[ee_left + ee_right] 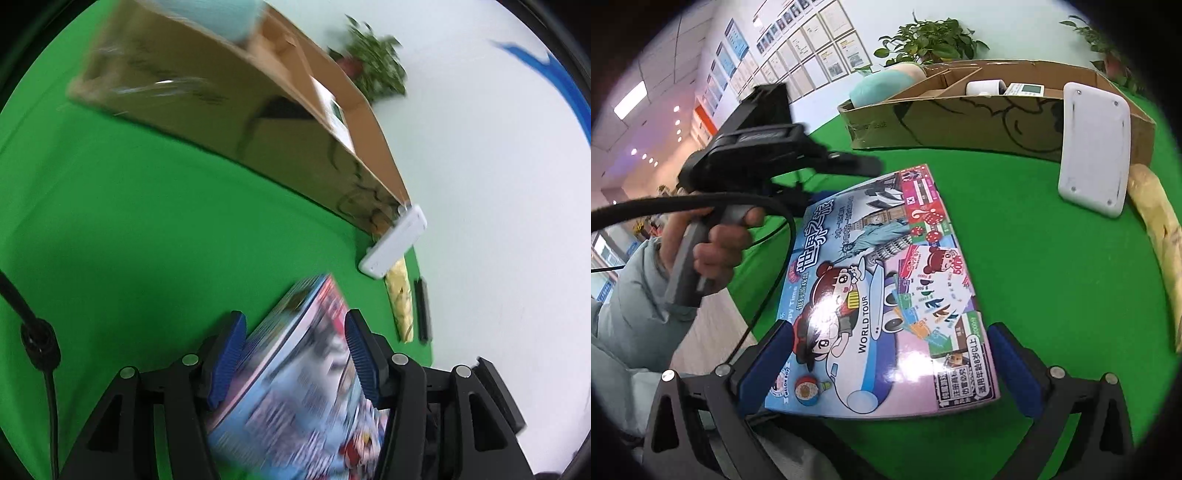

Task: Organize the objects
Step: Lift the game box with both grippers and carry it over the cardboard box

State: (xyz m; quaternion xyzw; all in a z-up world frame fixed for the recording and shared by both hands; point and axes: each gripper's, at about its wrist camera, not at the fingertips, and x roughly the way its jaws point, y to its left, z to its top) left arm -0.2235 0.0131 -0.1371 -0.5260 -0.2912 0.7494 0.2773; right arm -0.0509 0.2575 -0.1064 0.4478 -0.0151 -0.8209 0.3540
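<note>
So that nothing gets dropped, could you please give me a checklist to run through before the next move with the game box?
1. Game box between the left hand-held gripper pads: ok.
2. Left pads pressing it: cannot tell, the view is blurred.
3. Game box between the right hand-held gripper fingers: ok.
4. Cardboard box open on top: ok.
5. Free room inside it: cannot tell.
6. Cardboard box front free: not ok, a white device stands against it.

Leafy green potted plants (931, 38) stand behind the green cloth-covered desk (1015, 229); framed white notices (812, 48) line the wall.
</note>
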